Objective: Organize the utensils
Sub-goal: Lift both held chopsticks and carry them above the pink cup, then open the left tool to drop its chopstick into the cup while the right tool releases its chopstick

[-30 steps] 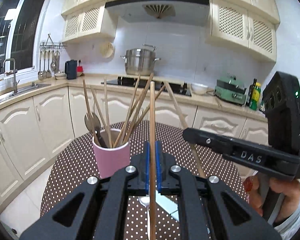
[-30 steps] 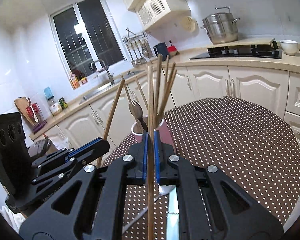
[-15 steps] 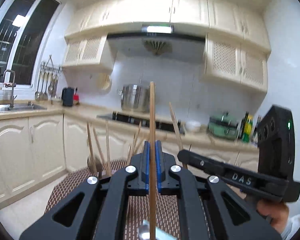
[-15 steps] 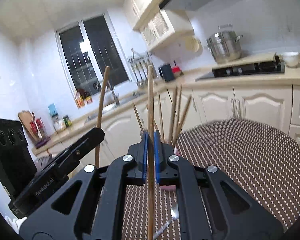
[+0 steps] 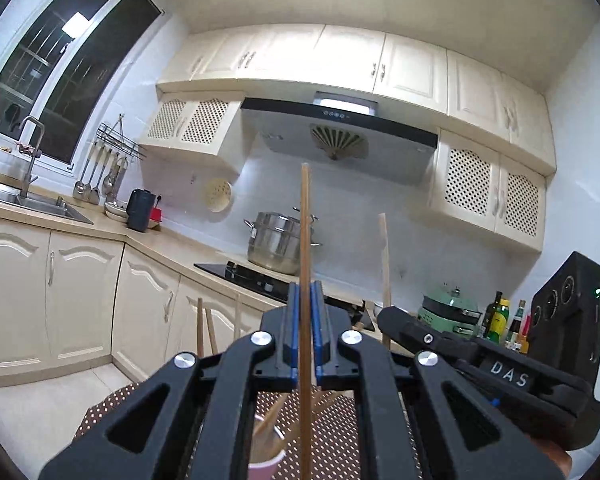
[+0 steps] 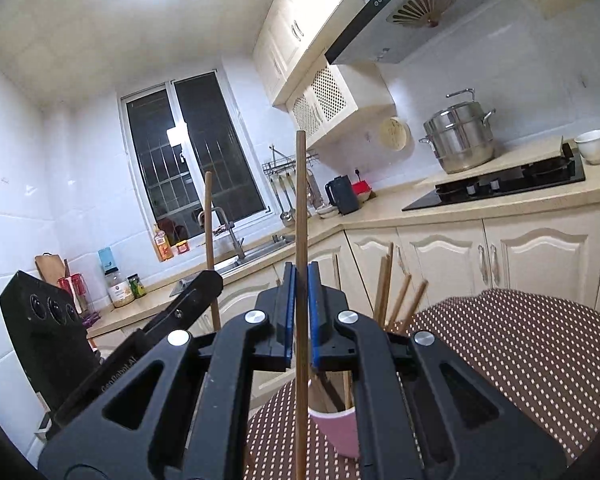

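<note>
I've tipped both tools up over the pink cup (image 6: 338,432); left tool (image 5: 305,336) and right tool (image 6: 299,312) each clamp a chopstick, ready to drop in.

Upright chopsticks (image 6: 396,296) crowd the pink cup (image 6: 336,428); dotted table (image 6: 532,360) rightward lies open.

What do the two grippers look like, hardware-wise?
Both match: matte black linkage frames with triangular cutouts, silver pivot screws, blue pads lining the fingers. The right gripper carries white "DAS" lettering and a black box with round ports and a green LED. No cables visible.
</note>
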The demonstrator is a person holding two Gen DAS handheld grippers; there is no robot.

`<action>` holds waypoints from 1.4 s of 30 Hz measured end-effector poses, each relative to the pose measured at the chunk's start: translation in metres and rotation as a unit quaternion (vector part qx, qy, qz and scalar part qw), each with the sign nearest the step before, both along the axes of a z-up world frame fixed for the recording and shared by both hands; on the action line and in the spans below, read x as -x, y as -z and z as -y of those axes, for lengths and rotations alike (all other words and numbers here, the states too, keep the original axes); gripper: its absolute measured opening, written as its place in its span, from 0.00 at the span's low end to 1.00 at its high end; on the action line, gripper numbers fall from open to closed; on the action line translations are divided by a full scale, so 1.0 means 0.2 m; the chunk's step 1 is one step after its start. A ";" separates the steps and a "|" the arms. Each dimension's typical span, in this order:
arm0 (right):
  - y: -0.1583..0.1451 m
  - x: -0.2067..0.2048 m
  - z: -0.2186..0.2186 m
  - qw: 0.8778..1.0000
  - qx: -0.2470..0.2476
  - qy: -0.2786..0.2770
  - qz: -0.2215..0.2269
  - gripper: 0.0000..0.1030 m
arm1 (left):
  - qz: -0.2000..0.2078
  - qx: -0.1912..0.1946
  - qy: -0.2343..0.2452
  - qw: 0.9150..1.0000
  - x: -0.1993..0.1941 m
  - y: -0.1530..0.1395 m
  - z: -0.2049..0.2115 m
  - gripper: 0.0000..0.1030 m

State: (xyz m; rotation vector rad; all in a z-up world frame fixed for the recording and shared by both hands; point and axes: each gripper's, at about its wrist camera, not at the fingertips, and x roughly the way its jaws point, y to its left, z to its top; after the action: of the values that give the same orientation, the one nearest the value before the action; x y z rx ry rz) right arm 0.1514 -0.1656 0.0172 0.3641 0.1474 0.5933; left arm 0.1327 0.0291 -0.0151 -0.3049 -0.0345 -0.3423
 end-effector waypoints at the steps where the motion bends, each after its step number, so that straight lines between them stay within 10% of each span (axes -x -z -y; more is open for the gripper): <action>1: 0.00 -0.02 -0.01 1.000 -0.001 0.004 0.005 0.06 | 0.001 0.002 -0.002 1.000 -0.02 0.00 0.00 0.05; 22: 0.05 -0.26 -0.13 0.997 0.008 0.049 0.065 0.06 | 0.026 -0.009 -0.076 0.997 -0.39 0.15 0.01 0.05; 42: 0.15 -0.21 -0.21 0.995 0.044 0.067 0.059 0.07 | -0.061 -0.069 -0.057 0.994 -0.26 0.36 -0.02 0.06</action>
State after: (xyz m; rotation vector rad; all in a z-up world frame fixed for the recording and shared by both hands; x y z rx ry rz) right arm 0.1938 -0.1238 -0.0120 0.2501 0.0345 0.4737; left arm 0.1840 0.0334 -0.0875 -0.1848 0.0918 -0.2106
